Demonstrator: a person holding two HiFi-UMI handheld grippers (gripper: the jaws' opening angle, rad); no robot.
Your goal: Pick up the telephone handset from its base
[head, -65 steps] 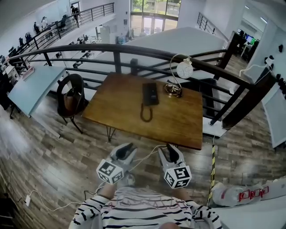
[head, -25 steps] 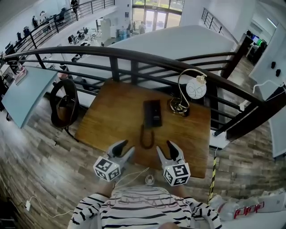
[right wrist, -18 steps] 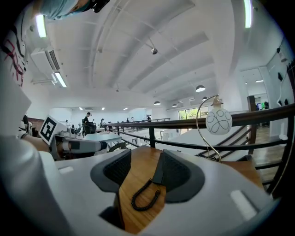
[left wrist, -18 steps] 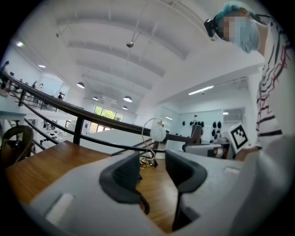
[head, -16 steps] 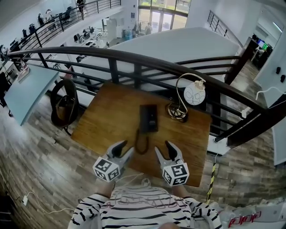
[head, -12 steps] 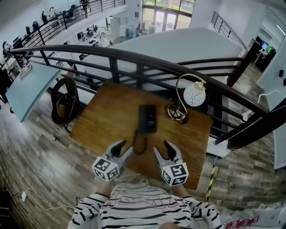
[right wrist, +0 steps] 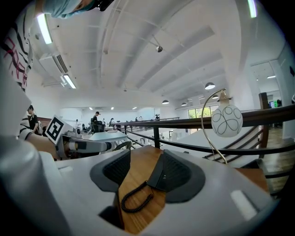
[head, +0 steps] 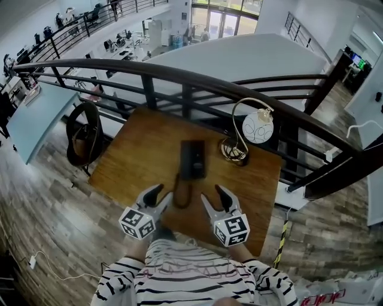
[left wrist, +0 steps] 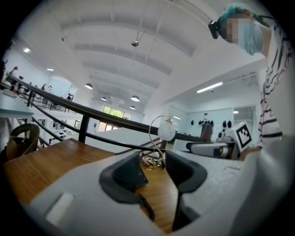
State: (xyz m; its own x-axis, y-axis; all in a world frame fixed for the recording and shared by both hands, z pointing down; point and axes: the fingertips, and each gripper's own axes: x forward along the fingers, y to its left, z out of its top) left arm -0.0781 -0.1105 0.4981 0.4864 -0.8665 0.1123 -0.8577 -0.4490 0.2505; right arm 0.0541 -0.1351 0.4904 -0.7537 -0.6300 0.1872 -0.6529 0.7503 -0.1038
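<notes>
both grippers nearer base (head: 198, 156) than second ago, flanking coiled cord (head: 181, 194) just short of base. left gripper (head: 158, 194), right gripper (head: 214, 196) spread, empty; right's jaws just opened further. handset (head: 187, 160) on base, untouched. reach, grip, lift remain.

Daylight's pouring in through the tall glass windows (head: 215, 13) up top, so the hall's looking bright and even, and the brown wooden surface (head: 143, 161) is only catching soft shadows. Fisheye is bending the dark curved metal railing (head: 197, 82) hard. In both gripper views the white strip lights (right wrist: 45, 28) are blowing out, black corners are vignetting, and the pale grey left tool (left wrist: 154, 161) and pale grey right tool (right wrist: 145, 159) are going mushy near the lens.
</notes>
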